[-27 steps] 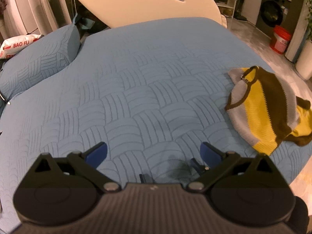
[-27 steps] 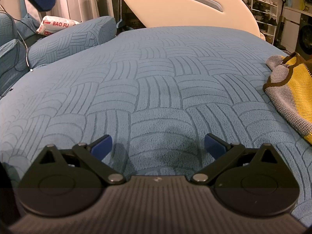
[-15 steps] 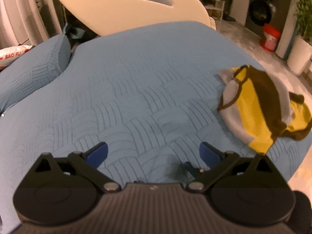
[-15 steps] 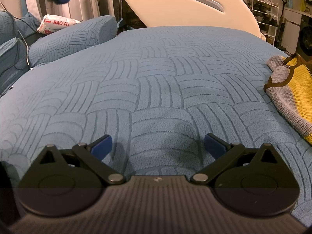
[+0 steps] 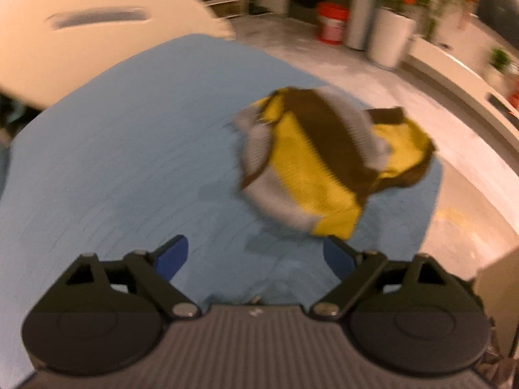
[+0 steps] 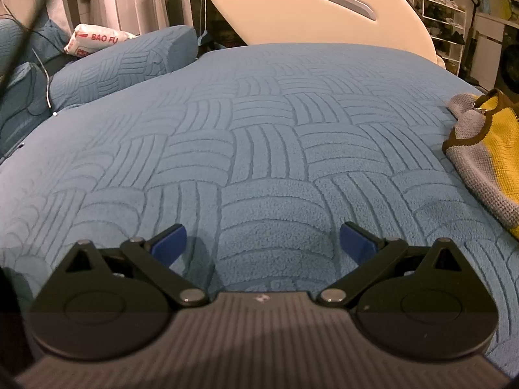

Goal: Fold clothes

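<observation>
– Fingers first: how do they stand on each side?

– Both pairs are spread wide with nothing between them. The left gripper (image 5: 254, 254) hangs above the bed (image 5: 113, 149) with its blue fingers (image 5: 170, 254) apart, and the right gripper (image 6: 262, 243) sits low over the same blue cover, its fingers (image 6: 168, 243) equally parted and empty.

– Where is the garment?

– A knitted sweater (image 5: 324, 159) in yellow, brown and grey stripes lies crumpled on the right part of the bed, close to the bed's right edge. In the left wrist view it lies just beyond the right-hand finger, slightly right of centre, and that view is heavily blurred, so whether the finger touches the knit cannot be told. In the right wrist view the sweater (image 6: 486, 159) shows only at the far right border, well apart from the fingers, with its grey edge and brown trim towards the camera.

– What else surrounds it?

– The bed cover carries a raised woven pattern, sharp in the right wrist view. At the far left sits a matching blue pillow (image 6: 126, 64), and behind it a white bag (image 6: 97, 40) printed with red letters. A pale curved headboard (image 6: 324, 6) with a long slot rises at the far end of the bed. In the left wrist view, the floor (image 5: 470, 194) runs along the right side of the bed, and far beyond stand a red bucket (image 5: 332, 22) and a white planter (image 5: 391, 40) holding green plants.
</observation>
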Available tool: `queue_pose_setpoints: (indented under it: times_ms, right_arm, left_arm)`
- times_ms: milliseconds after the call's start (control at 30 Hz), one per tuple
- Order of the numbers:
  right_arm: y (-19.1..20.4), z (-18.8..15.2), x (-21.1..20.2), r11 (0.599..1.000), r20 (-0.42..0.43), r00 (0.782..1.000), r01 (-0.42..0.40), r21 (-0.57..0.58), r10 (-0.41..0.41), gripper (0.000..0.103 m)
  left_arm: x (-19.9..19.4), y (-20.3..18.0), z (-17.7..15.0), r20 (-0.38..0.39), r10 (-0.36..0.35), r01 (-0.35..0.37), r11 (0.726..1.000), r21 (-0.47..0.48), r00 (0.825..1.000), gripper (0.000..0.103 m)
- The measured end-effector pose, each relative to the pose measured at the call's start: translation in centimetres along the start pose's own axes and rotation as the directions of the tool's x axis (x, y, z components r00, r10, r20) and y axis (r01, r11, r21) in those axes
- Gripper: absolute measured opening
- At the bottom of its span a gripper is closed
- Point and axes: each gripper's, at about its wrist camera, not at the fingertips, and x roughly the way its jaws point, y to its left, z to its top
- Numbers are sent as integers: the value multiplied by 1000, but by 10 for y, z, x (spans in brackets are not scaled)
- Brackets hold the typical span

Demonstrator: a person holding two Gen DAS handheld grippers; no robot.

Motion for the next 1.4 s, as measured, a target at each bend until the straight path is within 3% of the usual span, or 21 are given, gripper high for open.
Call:
queue_pose_setpoints:
  times_ms: [67,167,233,300,400,467,533,600,767,933,1000,1100,1133,1200,1233,1300,1400]
  right_arm:
    - [-3,1,0,1000,-1,1000,-8,17,8,103]
    - [-9,5,-1,997,0,1000,-29,67,29,103]
    - [-12,6,-1,995,1,999,-38,89,38,103]
    - [-15,6,-2,994,1,999,-51,101,51,103]
    - [-21,8,-3,991,-3,998,-70,116,71,103]
    - [-27,9,-4,986,-5,997,-79,149,80,103]
    - [-33,10,-6,979,-7,996,-86,186,89,103]
    - [-41,12,-9,963,-8,994,-104,248,109,103]
    - [-53,10,-17,942,-8,994,-103,320,112,103]
    - [-53,7,-20,945,-19,991,-119,306,131,103]
    - [-51,6,-22,945,-25,989,-132,298,146,103]
    - [-52,6,-26,939,-36,985,-147,311,166,103]
    - [-52,7,-26,937,-37,985,-149,315,169,103]
    - [-53,7,-27,935,-46,984,-148,323,172,103]
    - [-53,7,-28,935,-52,984,-144,325,170,103]
    - [-51,7,-30,938,-62,984,-140,318,168,103]
    - [-46,12,-32,949,-74,983,-140,281,167,103]
  left_arm:
    - [14,0,15,1,-94,94,995,-16,996,98]
    - [28,0,32,14,-231,231,971,-52,973,97]
    - [27,-10,45,137,-429,444,890,-105,893,100]
    - [28,-26,61,167,-493,509,858,-69,854,101]
    - [35,-55,78,119,-437,433,899,62,891,103]
    - [52,-63,83,60,-344,337,936,98,937,103]
    - [70,-69,88,1,-237,235,963,133,971,103]
    - [93,-56,89,-43,-168,172,980,98,985,103]
    - [155,-14,88,-173,-62,60,998,-16,983,101]
    - [217,27,69,-324,-32,-5,994,-114,945,95]
    - [229,38,65,-357,-25,-25,990,-136,934,96]
    - [233,48,62,-339,-20,-35,987,-155,941,98]
    - [232,50,63,-331,-12,-38,989,-143,944,88]
    - [227,53,66,-312,-23,-10,995,-104,950,52]
    - [223,56,69,-305,-44,15,995,-97,951,10]
    - [213,63,74,-282,-67,44,995,-87,957,11]
    - [179,84,78,-180,-27,19,999,-47,983,11]
